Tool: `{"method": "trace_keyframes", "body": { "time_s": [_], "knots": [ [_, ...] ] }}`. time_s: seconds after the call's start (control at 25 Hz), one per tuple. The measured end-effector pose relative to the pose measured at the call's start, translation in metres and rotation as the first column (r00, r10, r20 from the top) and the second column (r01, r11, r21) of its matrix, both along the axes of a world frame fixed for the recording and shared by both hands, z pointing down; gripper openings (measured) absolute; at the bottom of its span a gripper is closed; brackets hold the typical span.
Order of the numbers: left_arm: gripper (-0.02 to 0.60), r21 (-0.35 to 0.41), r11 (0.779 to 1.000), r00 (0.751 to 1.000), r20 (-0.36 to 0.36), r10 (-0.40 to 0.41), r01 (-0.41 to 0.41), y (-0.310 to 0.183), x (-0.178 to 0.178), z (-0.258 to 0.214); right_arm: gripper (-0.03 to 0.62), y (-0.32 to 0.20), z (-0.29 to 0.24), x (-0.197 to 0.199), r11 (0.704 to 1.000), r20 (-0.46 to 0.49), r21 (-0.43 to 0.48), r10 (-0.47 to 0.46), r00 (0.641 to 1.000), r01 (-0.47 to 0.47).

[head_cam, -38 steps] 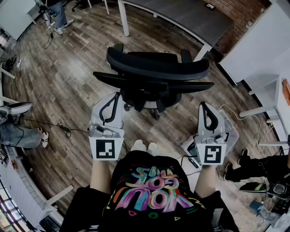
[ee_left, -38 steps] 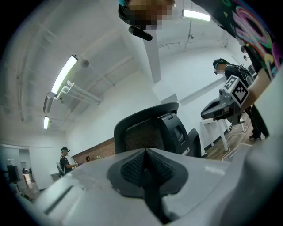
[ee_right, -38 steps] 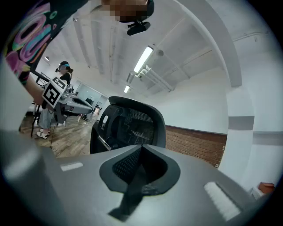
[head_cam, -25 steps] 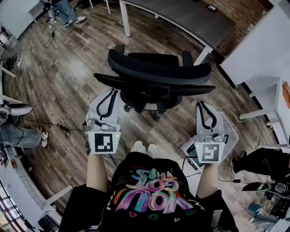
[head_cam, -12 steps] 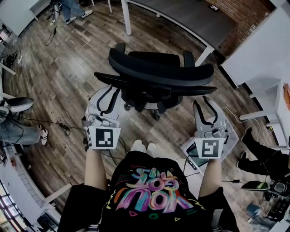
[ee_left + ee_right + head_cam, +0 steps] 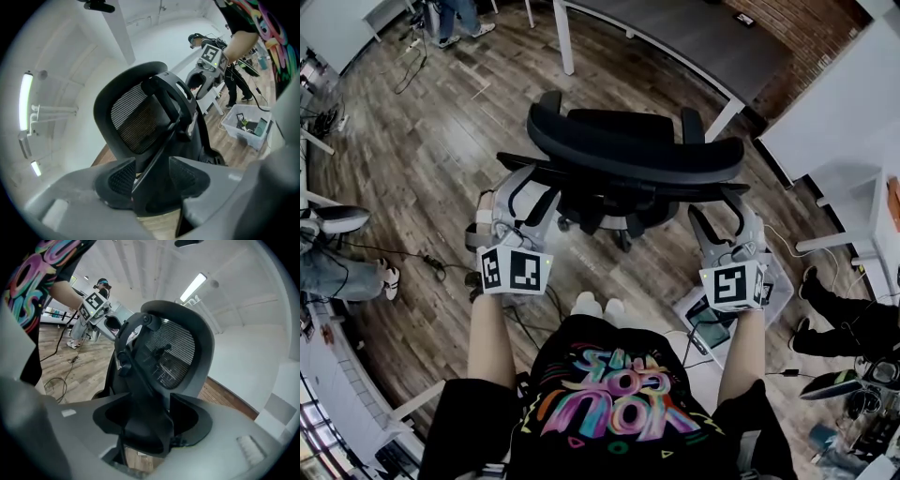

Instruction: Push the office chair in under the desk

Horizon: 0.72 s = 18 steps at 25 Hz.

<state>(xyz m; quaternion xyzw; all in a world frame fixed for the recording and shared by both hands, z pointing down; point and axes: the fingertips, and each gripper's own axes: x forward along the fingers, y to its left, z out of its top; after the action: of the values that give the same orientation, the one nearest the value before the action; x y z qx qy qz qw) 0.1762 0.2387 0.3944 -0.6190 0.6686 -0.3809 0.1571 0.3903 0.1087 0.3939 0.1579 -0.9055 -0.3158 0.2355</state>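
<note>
The black office chair (image 6: 633, 155) stands on the wood floor with its back to me, facing the grey desk (image 6: 675, 33) beyond it. My left gripper (image 6: 525, 199) is at the left end of the chair's wide black back bar (image 6: 619, 178), and my right gripper (image 6: 727, 214) is at its right end. Both sets of jaws are opening. In the left gripper view the left gripper (image 6: 152, 180) has a black strut (image 6: 154, 187) of the chair between its pads. The right gripper (image 6: 147, 423) likewise straddles a black strut (image 6: 145, 427) below the mesh back (image 6: 173, 357). The pads do not visibly press.
A clear plastic bin (image 6: 776, 286) with small items sits on the floor by my right side. Cables (image 6: 441, 272) trail at the left. Other people's legs are at the left (image 6: 337, 277), top left (image 6: 455, 19) and right (image 6: 844, 323). A white desk (image 6: 853, 216) stands right.
Both grippers have moved forward from my sides up to the ends of the chair's back bar. Their jaws have gone from shut to wide apart around the struts.
</note>
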Motion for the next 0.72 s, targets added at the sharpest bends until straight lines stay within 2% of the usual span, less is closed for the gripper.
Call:
{"method": "trace_keyframes", "body": {
  "time_s": [0.2, 0.36, 0.52, 0.72],
  "knots": [
    [0.220, -0.035, 0.999, 1.000, 0.020, 0.014, -0.013, -0.014, -0.002, 0.008, 0.244, -0.006, 0.010, -0.011, 1.000, -0.054, 0.014, -0.017, 0.998, 0.018],
    [0.232, -0.071, 0.996, 0.997, 0.059, 0.053, -0.048, -0.023, -0.001, 0.016, 0.253, -0.011, 0.014, -0.017, 0.999, -0.059, 0.024, -0.031, 0.998, 0.032],
    [0.241, -0.060, 0.996, 0.998, 0.005, 0.068, -0.068, -0.026, 0.004, 0.018, 0.264, -0.014, 0.011, -0.018, 0.999, -0.041, 0.037, -0.031, 0.999, 0.032],
    [0.242, -0.096, 0.989, 0.993, 0.023, 0.116, -0.113, -0.029, 0.004, 0.029, 0.255, -0.014, 0.013, -0.018, 0.998, -0.023, 0.036, -0.043, 0.999, 0.044]
  ]
}}
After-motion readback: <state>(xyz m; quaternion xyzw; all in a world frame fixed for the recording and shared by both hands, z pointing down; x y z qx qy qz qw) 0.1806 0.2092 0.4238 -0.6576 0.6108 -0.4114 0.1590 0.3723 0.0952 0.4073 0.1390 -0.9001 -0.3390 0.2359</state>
